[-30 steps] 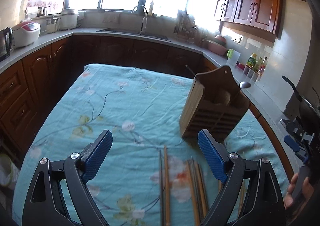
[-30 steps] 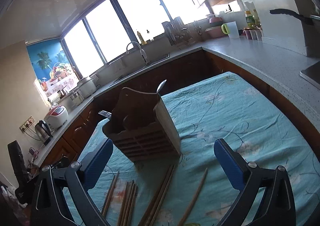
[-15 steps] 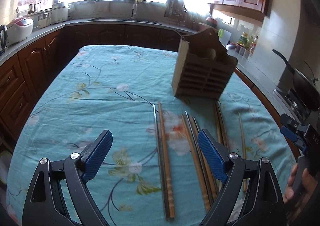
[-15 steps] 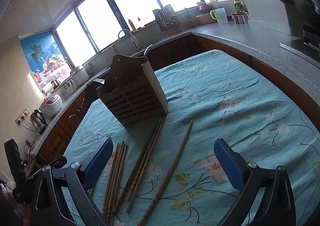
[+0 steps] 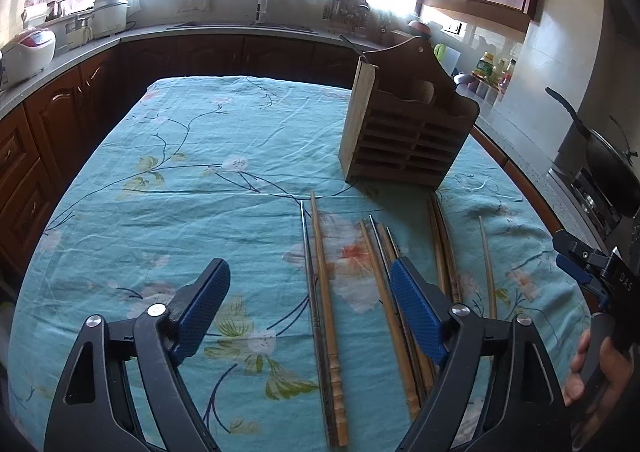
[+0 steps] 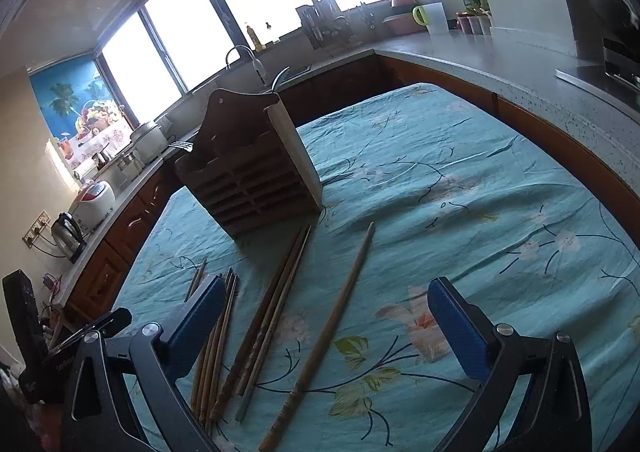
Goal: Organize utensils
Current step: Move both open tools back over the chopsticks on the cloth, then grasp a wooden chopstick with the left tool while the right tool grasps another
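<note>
Several chopsticks lie side by side on the teal floral tablecloth (image 5: 192, 180), wooden (image 5: 326, 292) and metal (image 5: 310, 272). A slatted wooden utensil holder (image 5: 404, 132) stands behind them; a fork and a spoon stick out of it in the right wrist view (image 6: 248, 172). My left gripper (image 5: 310, 312) is open and empty, low over the leftmost chopstick pair. My right gripper (image 6: 326, 324) is open and empty, above a single wooden chopstick (image 6: 332, 328); a chopstick bundle (image 6: 276, 308) lies to its left. The right gripper also shows at the right edge of the left wrist view (image 5: 592, 276).
Dark wood cabinets and a grey counter (image 6: 500, 56) surround the table. A sink and faucet (image 5: 256, 0) stand under the window. A rice cooker (image 5: 28, 52) is on the left counter. A black pan (image 5: 608, 164) sits on the stove at the right.
Both grippers have pulled back toward the near edge and tilted down, so more of the chopsticks show. Both stay open and empty. Nothing on the table has moved.
</note>
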`<action>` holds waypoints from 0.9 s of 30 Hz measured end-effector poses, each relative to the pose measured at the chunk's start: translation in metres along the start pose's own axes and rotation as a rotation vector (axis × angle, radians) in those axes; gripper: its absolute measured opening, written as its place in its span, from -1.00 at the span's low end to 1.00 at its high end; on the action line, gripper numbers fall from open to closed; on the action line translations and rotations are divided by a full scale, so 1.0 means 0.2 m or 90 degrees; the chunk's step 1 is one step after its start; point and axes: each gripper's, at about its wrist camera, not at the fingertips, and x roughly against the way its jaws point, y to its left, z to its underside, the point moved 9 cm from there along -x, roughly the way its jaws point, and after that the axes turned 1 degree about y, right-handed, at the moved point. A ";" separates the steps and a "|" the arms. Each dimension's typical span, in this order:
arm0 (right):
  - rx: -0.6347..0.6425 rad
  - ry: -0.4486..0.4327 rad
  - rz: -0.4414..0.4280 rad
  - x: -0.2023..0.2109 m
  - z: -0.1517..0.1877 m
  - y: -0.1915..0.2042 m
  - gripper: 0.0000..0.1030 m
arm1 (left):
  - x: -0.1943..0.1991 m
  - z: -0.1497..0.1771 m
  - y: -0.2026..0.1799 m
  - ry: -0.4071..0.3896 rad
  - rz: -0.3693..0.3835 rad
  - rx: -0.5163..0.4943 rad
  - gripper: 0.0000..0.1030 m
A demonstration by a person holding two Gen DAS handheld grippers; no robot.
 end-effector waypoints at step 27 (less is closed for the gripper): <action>0.012 0.127 0.057 -0.42 0.01 -0.06 -0.15 | -0.58 -0.12 -0.11 0.154 0.024 -0.060 -0.54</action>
